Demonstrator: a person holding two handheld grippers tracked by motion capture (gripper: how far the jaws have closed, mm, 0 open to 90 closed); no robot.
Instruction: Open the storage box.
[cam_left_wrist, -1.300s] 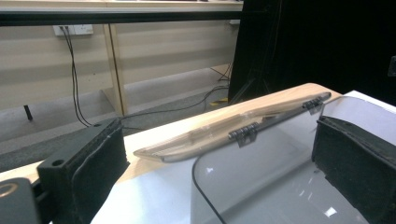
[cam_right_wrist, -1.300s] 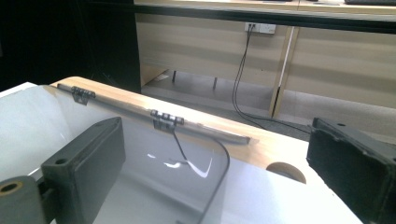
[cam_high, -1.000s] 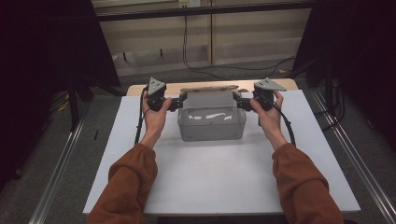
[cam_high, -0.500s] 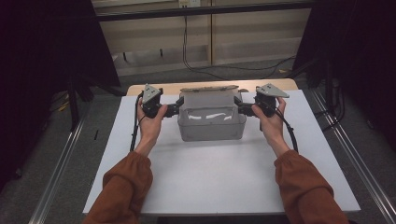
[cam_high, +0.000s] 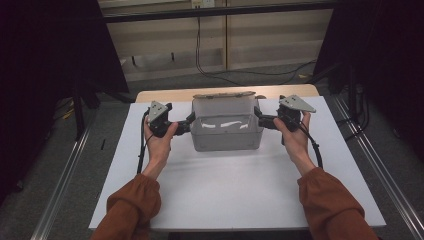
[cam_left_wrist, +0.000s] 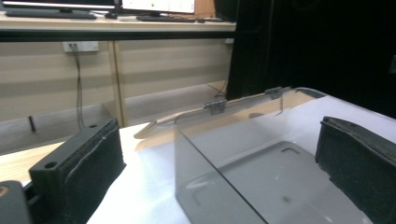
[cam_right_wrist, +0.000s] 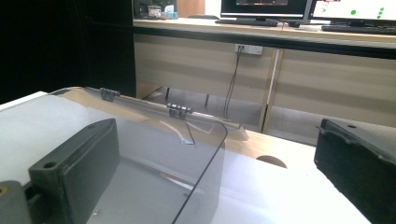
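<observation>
The clear rectangular plastic box (cam_high: 227, 131), its hinged lid (cam_high: 223, 95) open, sits between the two tools on the white table (cam_high: 220, 190). The left hand-held gripper (cam_high: 186, 128) straddles its left wall, jaws apart; the right hand-held gripper (cam_high: 264, 120) likewise straddles the right wall.

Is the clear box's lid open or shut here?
Open. The clear box has its hinged lid folded back flat behind it, hinges visible along the rear rim in both gripper views, and the inside looks empty.
</observation>
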